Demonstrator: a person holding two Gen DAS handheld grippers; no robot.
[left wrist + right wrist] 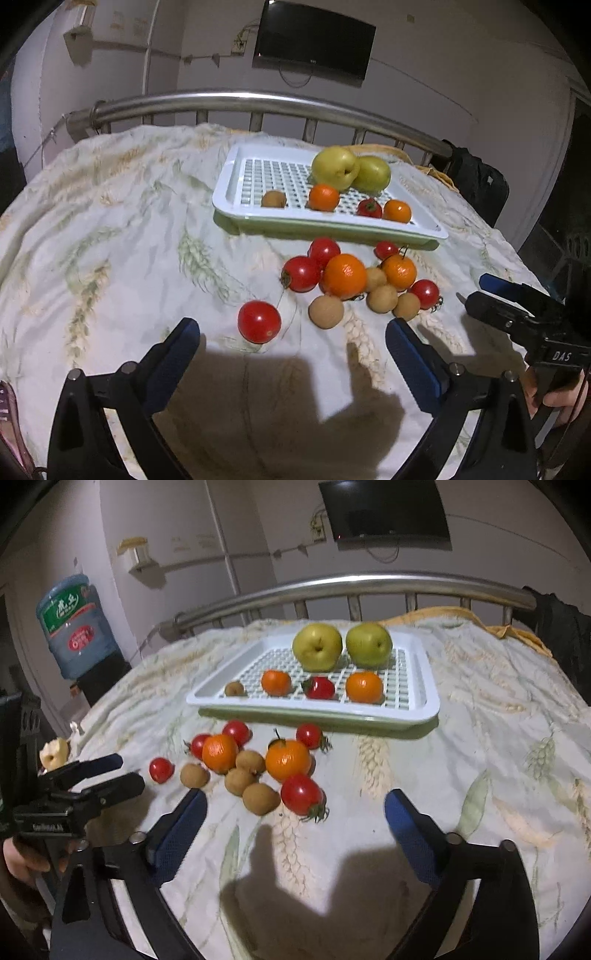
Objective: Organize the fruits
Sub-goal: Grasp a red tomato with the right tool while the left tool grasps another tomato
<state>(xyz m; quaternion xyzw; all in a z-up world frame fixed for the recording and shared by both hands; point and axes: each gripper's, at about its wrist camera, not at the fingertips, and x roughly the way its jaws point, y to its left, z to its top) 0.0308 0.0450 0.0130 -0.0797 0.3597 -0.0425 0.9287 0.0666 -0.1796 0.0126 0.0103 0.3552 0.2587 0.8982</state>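
Note:
A white slotted tray (229, 173) (428, 675) on the bed holds two green pears (335, 168) (317, 647), two oranges, a red tomato and a small brown longan. In front of it lies a loose pile: red tomatoes (259, 321) (302, 794), two oranges (345, 276) (288, 759) and several brown longans (326, 311) (260, 798). My left gripper (293, 336) is open and empty, just short of the nearest tomato. My right gripper (295, 808) is open and empty, close behind a tomato and a longan. Each gripper shows at the edge of the other's view.
The bed has a wheat-print sheet (110, 229) and a steel headrail (258, 101) behind the tray. A water jug (75, 624) stands far left. A bitten apple core (54, 752) lies at the bed's left edge. A dark bag (476, 181) hangs at the rail's right end.

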